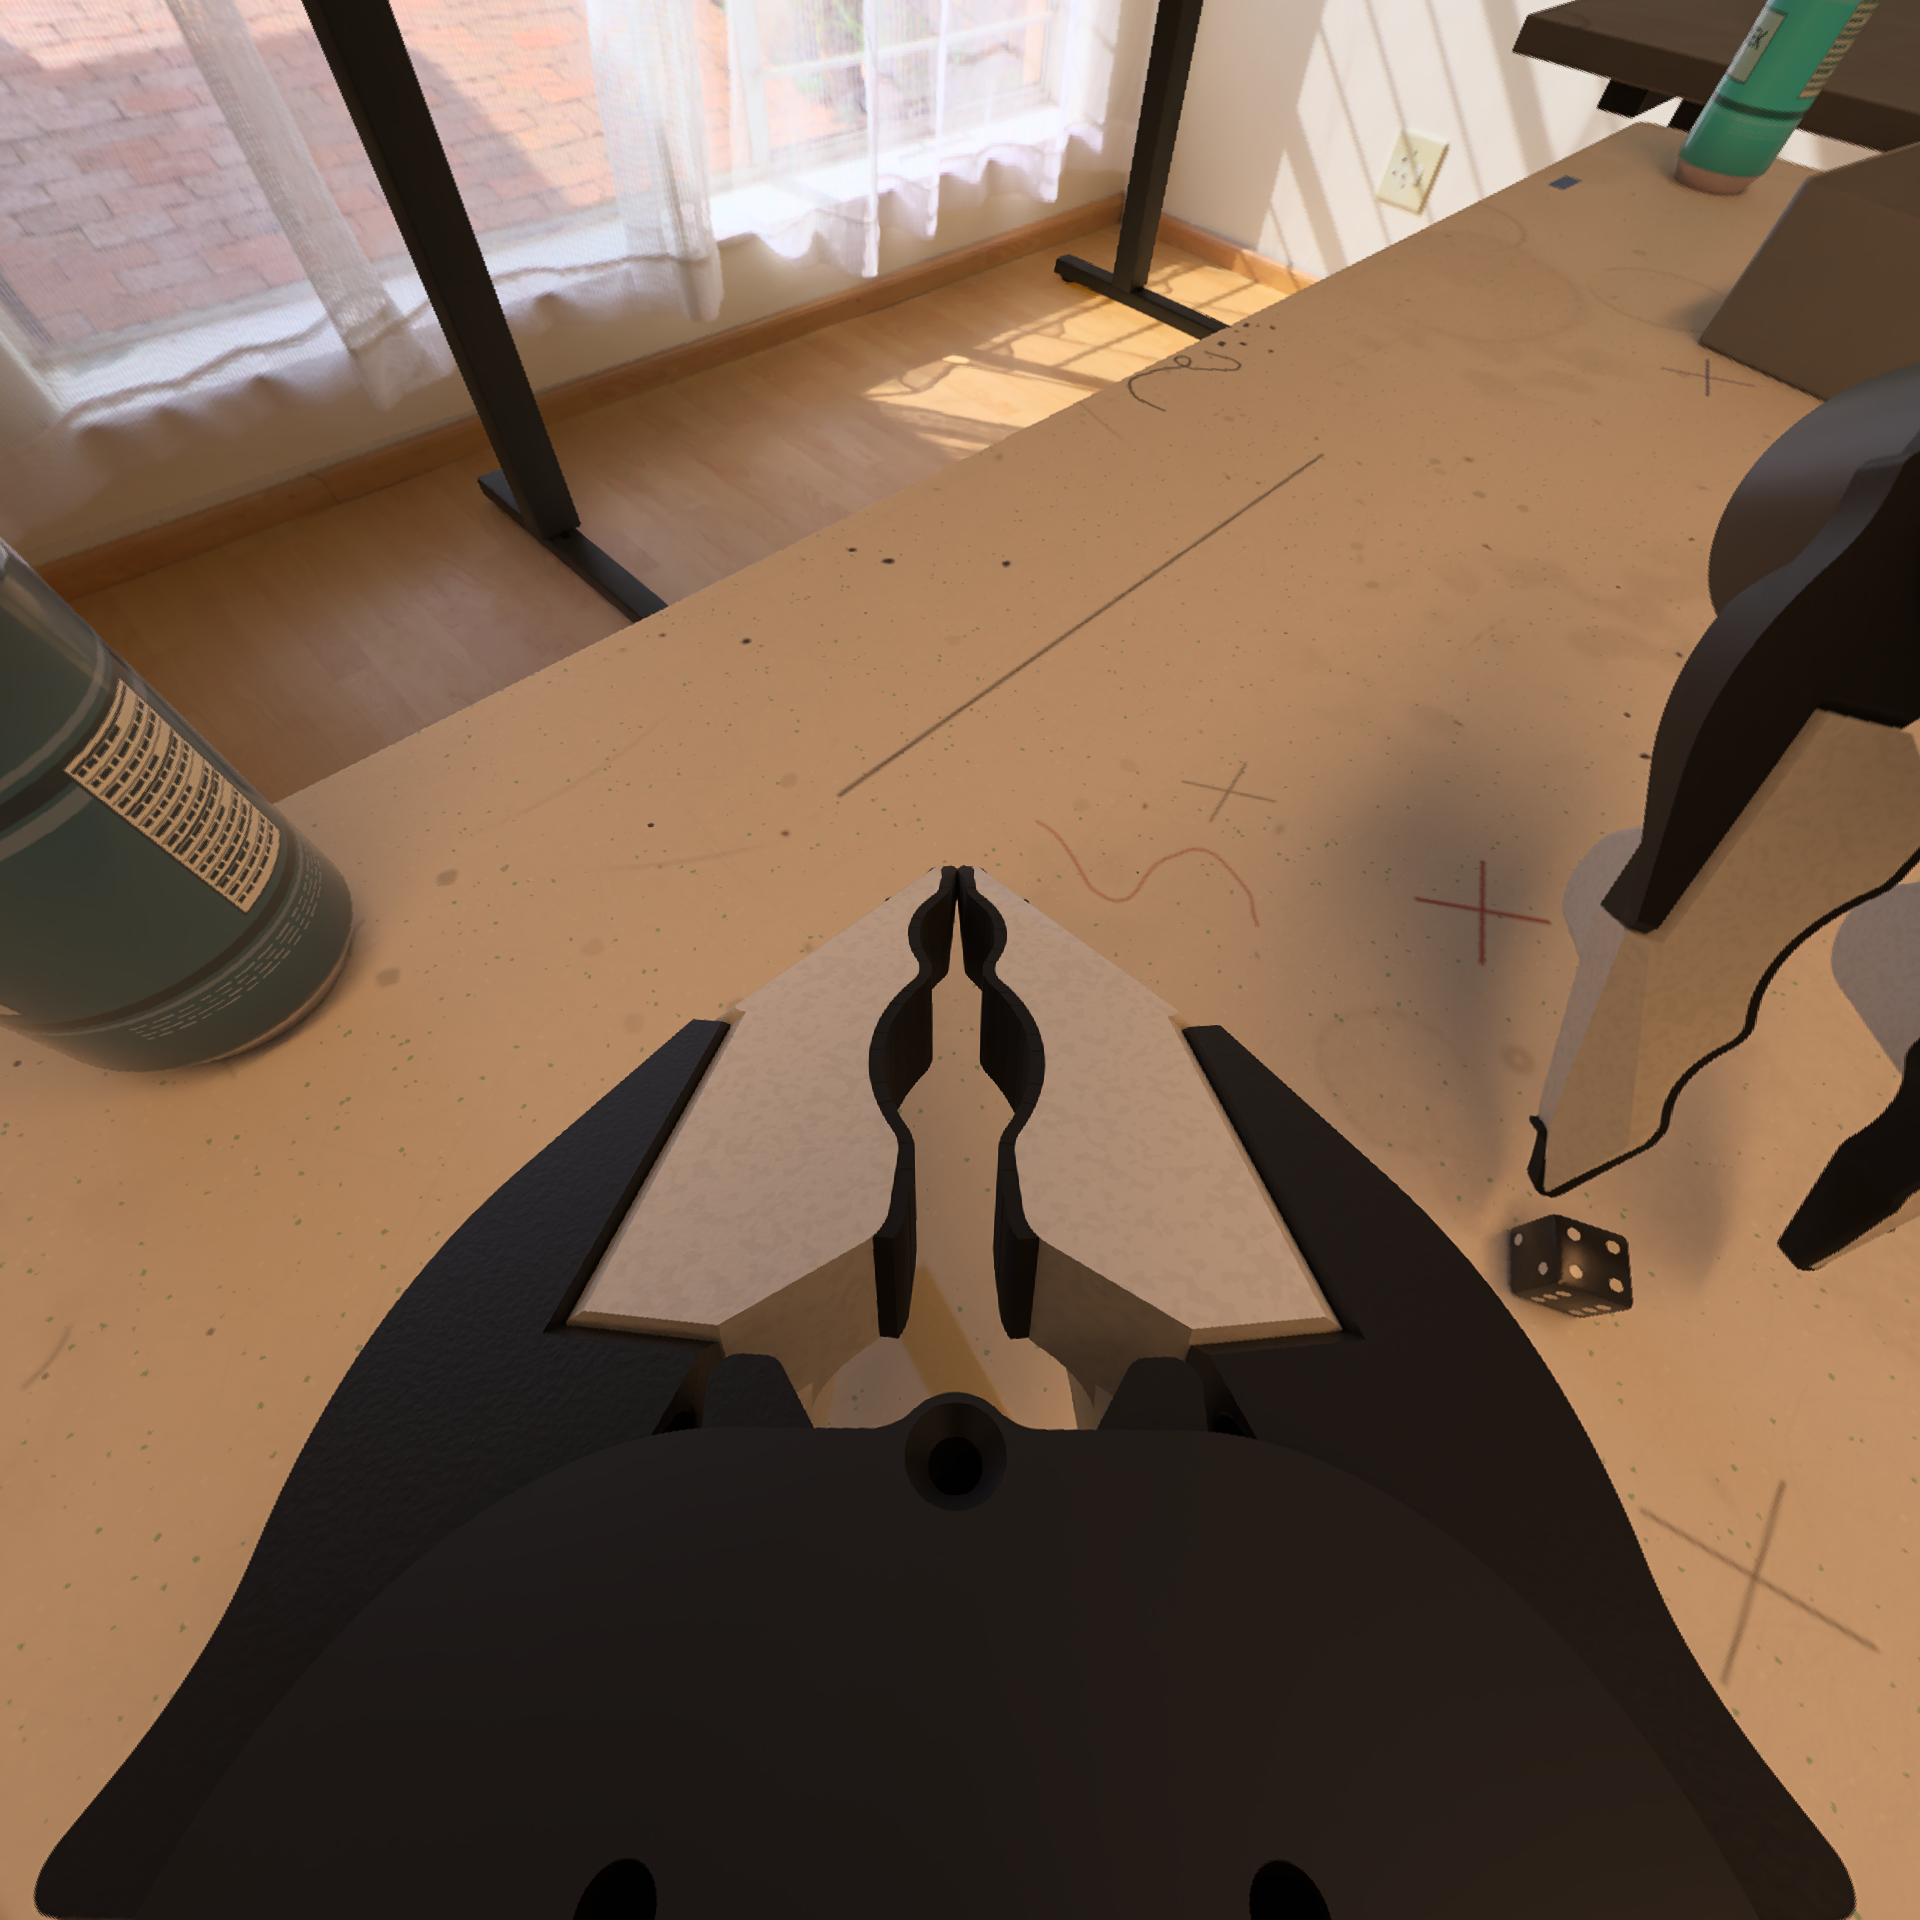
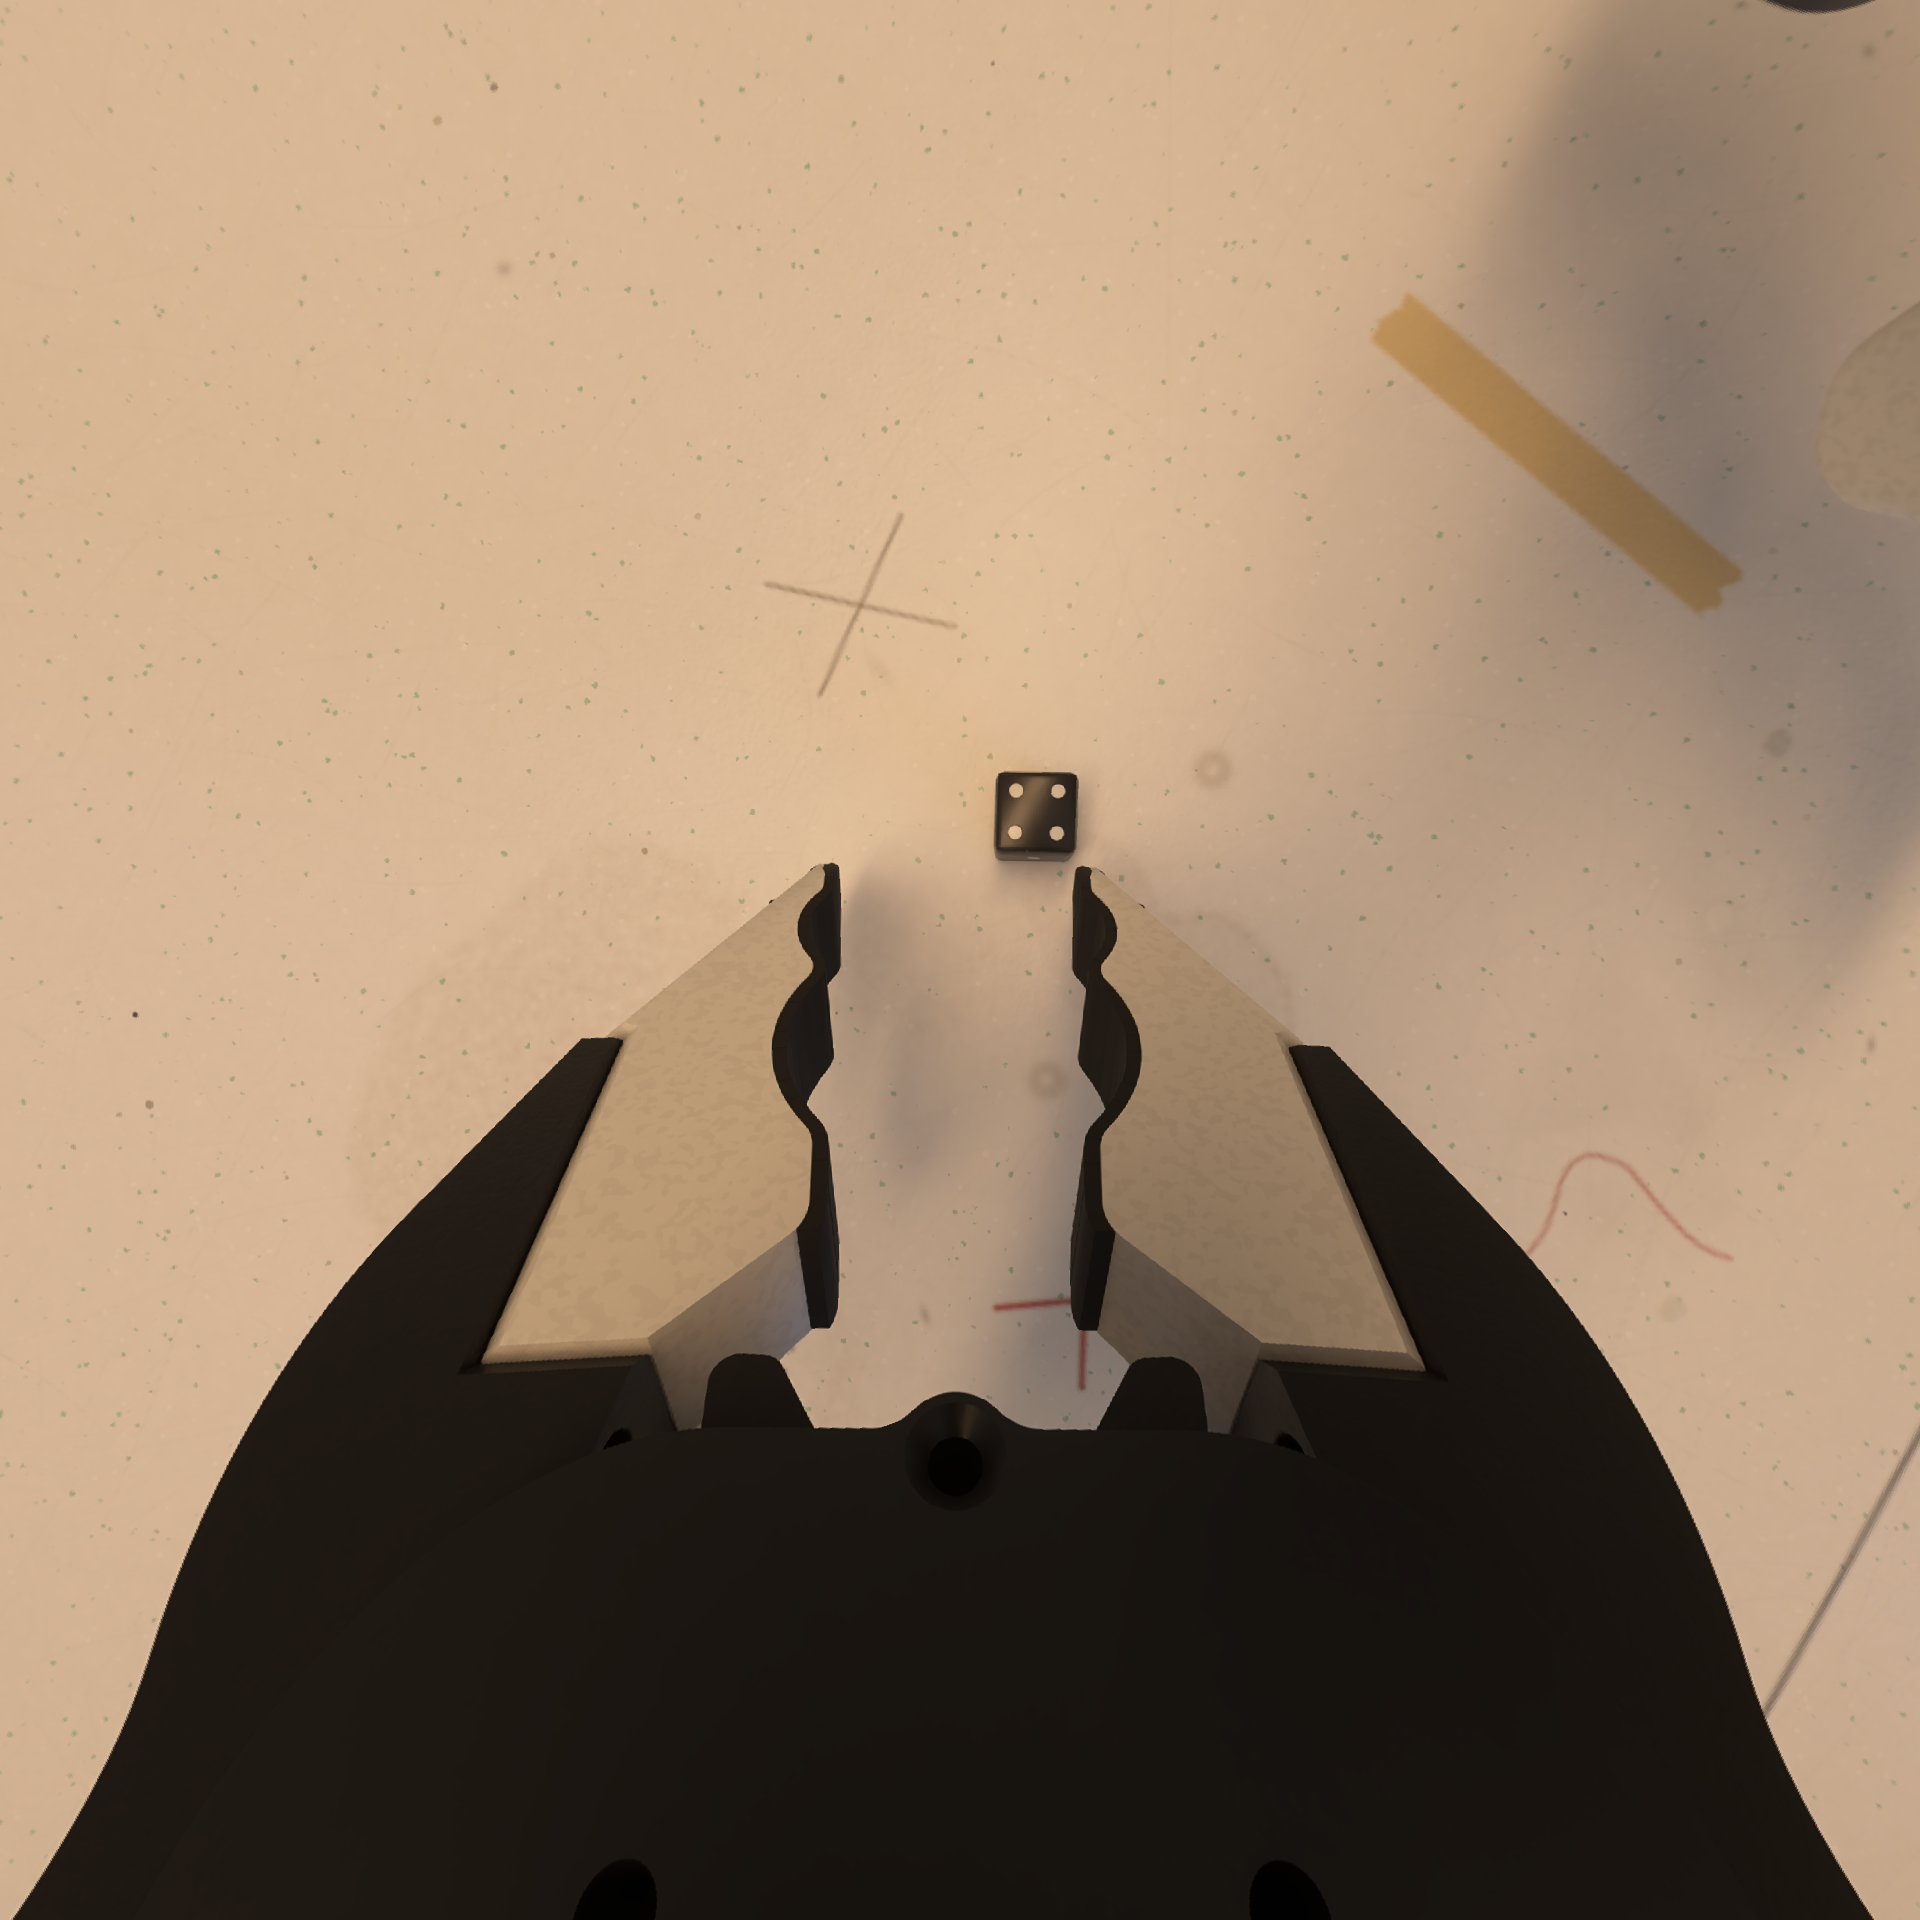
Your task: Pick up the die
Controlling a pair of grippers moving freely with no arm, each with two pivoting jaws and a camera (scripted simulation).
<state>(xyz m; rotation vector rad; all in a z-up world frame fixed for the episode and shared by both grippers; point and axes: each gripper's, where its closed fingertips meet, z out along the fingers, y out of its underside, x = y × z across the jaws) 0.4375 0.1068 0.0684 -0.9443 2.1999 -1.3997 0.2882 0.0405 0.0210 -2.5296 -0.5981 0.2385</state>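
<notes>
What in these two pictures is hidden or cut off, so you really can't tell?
- Die: its underside rests on the table; the right wrist view, looking straight down, shows only the top.
- Dark green can: the left wrist view's left edge cuts it off.
- Teal bottle: its top runs past the upper edge of that view.
- Right gripper: the right edge crops its body there.
- Table beneath the left gripper: covered by its black body.

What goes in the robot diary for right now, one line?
right gripper: open, above die, not gripping | left gripper: shut, empty | die: resting on table
</notes>
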